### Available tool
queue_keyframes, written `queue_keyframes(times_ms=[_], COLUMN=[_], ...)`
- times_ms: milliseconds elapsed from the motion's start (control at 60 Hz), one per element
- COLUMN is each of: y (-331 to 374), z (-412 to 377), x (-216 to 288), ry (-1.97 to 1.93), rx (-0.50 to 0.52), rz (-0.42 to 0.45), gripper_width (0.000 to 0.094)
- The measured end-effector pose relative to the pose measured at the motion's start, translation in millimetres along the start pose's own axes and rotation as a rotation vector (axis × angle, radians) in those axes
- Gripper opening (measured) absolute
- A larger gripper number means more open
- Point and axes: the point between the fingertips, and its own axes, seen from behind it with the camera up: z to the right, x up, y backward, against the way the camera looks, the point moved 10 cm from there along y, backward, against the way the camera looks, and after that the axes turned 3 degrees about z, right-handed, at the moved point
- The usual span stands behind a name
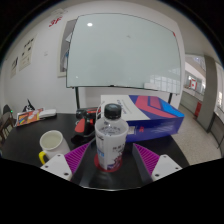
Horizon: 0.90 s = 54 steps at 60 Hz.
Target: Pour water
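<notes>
Gripping an upright water bottle point(111, 140), the tongs point(109, 165).

- A large whiteboard point(122, 55) on a stand rises beyond the fingers, bright glare on its face.
- Under it runs a dark table point(60, 128).
- A pale wall point(32, 55) with papers pinned on it stands off to the left.
- Windows point(197, 78) show to the right.
</notes>
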Motion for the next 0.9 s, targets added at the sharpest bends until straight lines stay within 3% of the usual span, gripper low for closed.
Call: queue_keyframes(times_ms=[217,467,900], y=[128,266,339], z=[-22,-44,-35], x=[1,-11,-25], ry=[-0.047,-0.024,0.053], rx=[-0.028,-0.063,-0.093], rz=[-0.077,-0.061,-0.027], gripper_width=[0.0844,0.0845,0.0847])
